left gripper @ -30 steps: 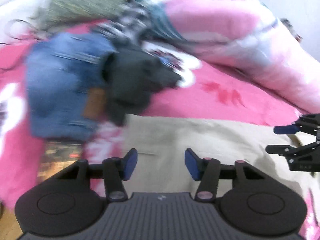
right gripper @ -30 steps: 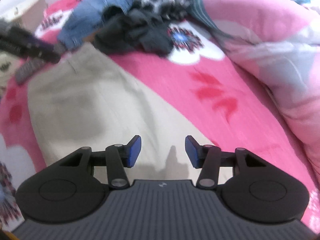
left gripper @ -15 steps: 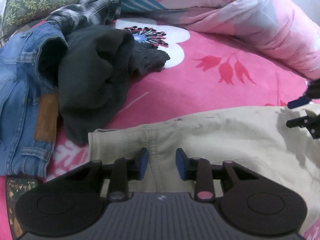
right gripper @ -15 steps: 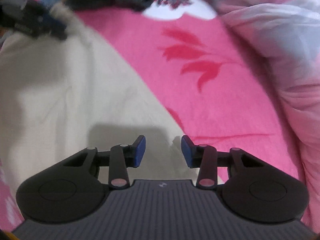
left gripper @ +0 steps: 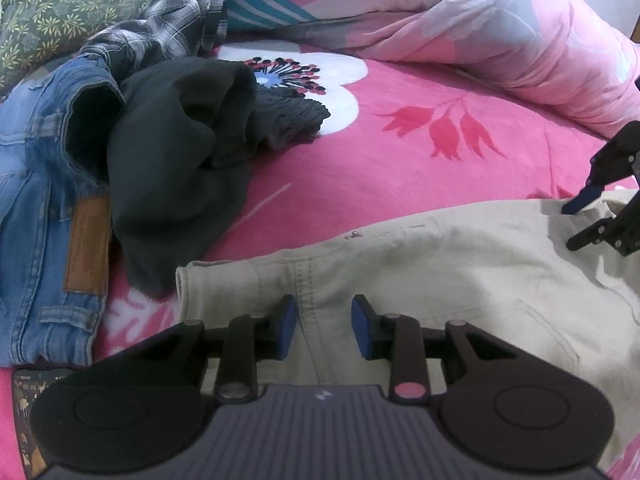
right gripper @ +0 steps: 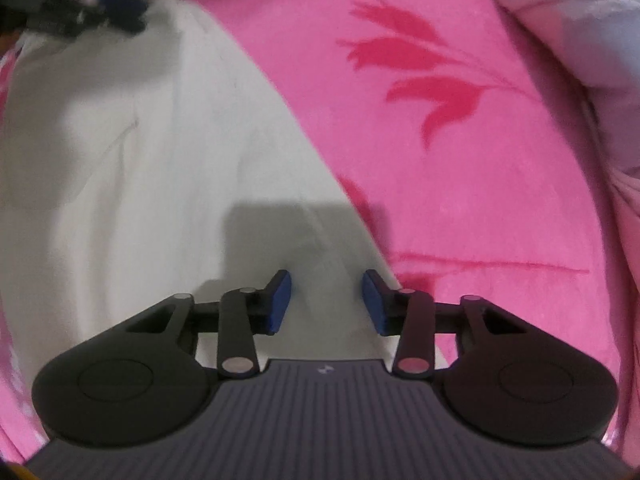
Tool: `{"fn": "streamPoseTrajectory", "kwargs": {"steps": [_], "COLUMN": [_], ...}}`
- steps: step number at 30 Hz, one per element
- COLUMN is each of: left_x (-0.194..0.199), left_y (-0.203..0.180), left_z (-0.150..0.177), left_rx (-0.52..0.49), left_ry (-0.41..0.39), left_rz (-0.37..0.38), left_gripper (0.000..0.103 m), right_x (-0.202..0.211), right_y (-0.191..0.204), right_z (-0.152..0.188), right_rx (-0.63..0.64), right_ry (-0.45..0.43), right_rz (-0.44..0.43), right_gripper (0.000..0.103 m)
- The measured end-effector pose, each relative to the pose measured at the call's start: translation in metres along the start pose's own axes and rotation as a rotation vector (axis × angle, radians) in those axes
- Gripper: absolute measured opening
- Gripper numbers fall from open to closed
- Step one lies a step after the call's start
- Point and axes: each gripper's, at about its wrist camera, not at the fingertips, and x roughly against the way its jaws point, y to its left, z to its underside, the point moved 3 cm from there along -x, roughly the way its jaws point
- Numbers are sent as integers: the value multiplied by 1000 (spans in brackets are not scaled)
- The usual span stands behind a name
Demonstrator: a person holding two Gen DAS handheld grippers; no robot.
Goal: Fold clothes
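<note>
Pink floral bedspread (left gripper: 400, 168): beige trousers (left gripper: 440, 264) spread flat. Left gripper (left gripper: 324, 330) part-open astride waistband seam; right gripper (right gripper: 326, 306) closing over far edge, nothing pinched yet. Step: grasping. Next: pinch, lift, fold.

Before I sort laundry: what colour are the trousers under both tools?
Beige trousers, clearest in the left wrist view.

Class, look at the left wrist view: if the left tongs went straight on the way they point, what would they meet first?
Most likely the beige trousers, near the waistband seam between the left tongs; how close they are is unclear.
</note>
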Motion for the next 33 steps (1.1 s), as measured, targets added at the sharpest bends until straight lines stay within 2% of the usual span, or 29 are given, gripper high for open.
{"fn": "streamPoseTrajectory", "kwargs": {"steps": [4,11,15,19,21,23,25,26,28,33], "left_x": [0,0,0,-1,-1,0,0,0,0,5], "left_y": [-1,3,0,-3,-4,-4,-5,-5,-5,-9], "left_z": [0,-1,0,2,2,2,2,2,2,-1], "left_rx": [-5,11,-22,-51,-61,-64,-65,-65,-69,-60], "left_ry": [1,7,1,-8,-11,-11,-11,-11,-10,-11], "left_rz": [-4,-19,-35,-44,-48,-50,-50,-50,-52,-53], "left_gripper": [32,24,24,24,24,24,23,23,24,38], "right_x": [5,37,13,-17,-16,-6,6,14,34,87], "right_y": [11,4,3,-3,-7,-14,-22,-27,-35,-46], "right_z": [1,-2,-7,-3,1,6,12,16,30,86], "right_rx": [62,22,60,16,-45,-132,-224,-271,-389,-683], "right_ry": [-7,-95,-63,-49,-76,-113,-149,-165,-210,-311], "right_rz": [52,218,238,215,205,193,197,209,237,329], "right_gripper": [4,2,2,3,4,8,25,30,48,51]}}
